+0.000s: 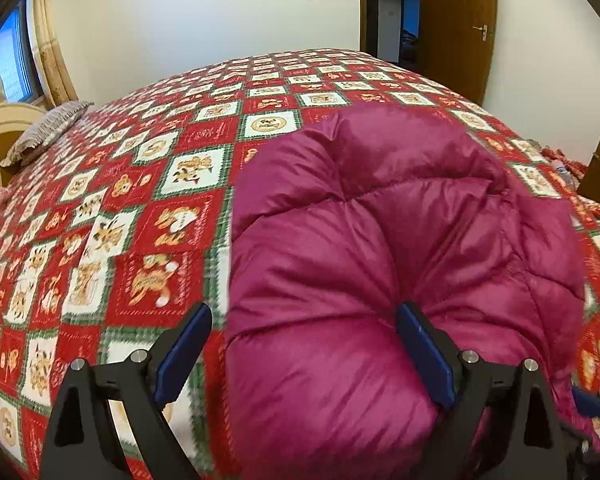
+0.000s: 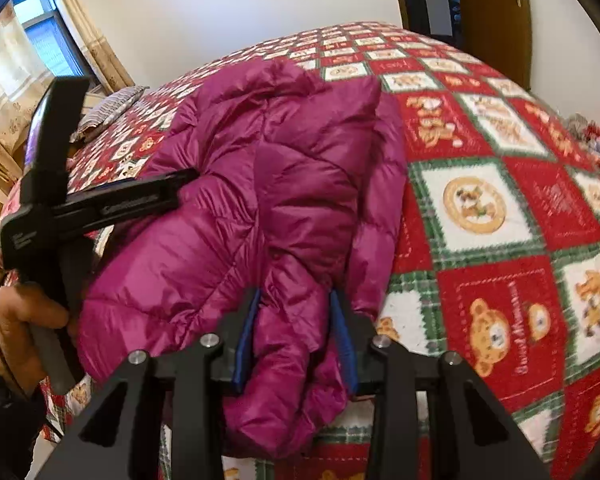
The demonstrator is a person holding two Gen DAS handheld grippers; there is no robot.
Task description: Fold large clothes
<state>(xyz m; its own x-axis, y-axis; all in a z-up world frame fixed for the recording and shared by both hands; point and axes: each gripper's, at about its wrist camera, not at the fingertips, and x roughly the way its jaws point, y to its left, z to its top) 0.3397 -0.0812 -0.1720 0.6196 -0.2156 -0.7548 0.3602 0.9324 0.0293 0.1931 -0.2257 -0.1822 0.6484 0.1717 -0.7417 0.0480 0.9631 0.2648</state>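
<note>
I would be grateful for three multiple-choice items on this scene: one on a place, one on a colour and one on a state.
1. Where does the jacket lie?
A. On the floor
B. On the patterned quilt
C. Hanging on the door

2. What colour is the jacket?
A. Navy blue
B. Yellow
C. Magenta

3. How do the fingers of the left gripper stand?
A. Wide apart
B. Pressed shut together
C. Out of view

Answers:
1. B, since the quilt's red, white and green squares show on either side of the jacket in both views.
2. C, since its shiny quilted fabric is magenta in both views.
3. A, since the left wrist view shows a broad gap between the two blue pads, with part of the jacket in it.
</note>
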